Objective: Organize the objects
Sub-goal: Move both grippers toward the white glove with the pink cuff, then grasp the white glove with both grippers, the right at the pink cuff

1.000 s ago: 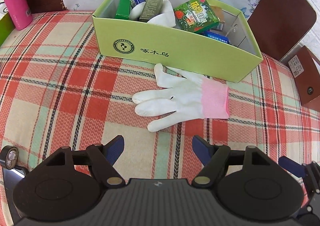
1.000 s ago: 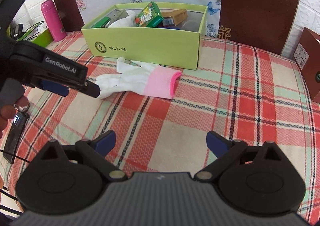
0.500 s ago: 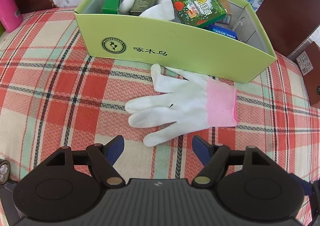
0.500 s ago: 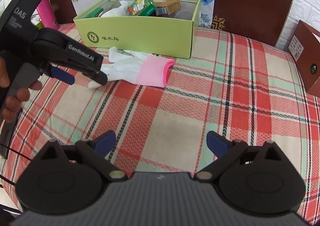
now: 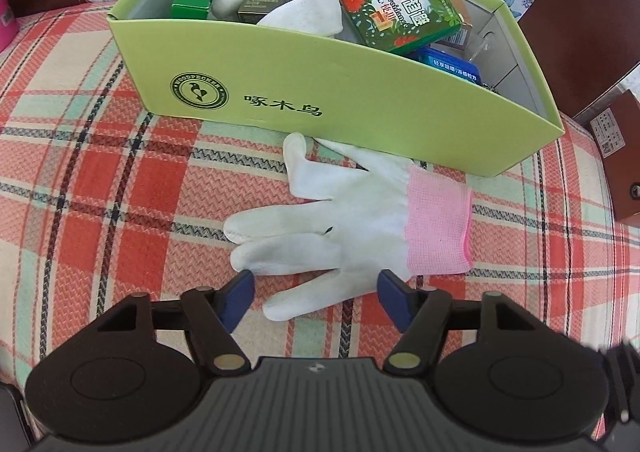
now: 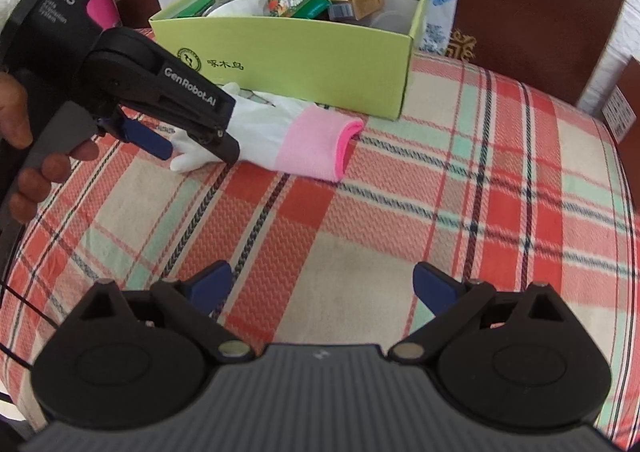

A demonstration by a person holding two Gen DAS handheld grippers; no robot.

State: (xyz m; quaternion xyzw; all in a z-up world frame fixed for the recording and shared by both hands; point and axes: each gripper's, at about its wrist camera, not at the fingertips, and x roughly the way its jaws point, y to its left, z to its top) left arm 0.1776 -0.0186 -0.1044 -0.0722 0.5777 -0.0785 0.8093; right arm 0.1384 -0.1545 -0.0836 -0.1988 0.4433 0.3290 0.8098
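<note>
Closing in over the glove (image 5: 352, 212), the left gripper (image 5: 316, 292) has its jaws narrowing right now, blue pads either side of the glove's lowest finger but not yet pressing on it. The glove lies flat on the plaid tablecloth (image 5: 100, 192), just in front of the green box (image 5: 320, 92), its thumb tip up against the box wall and its pink cuff (image 5: 438, 224) pointing right.

This looks like a light, limp knit: it will sag and fold the moment it lifts, and a single finger pinched at its tip could slide out. My read is that the better hold is further in, on the palm or the doubled cuff, where there is more cloth to bite.

The right gripper (image 6: 322, 288) hangs wide open over bare cloth, well apart from the glove, holding nothing.

The left wrist view looks down into the box: small cartons and another white glove (image 5: 296, 8) already inside, little room left. The right wrist view gives what that one cannot, the left tool from the side, angled steeply down, a hand (image 6: 24, 156) on its grip, and the open mouth of the cuff.
</note>
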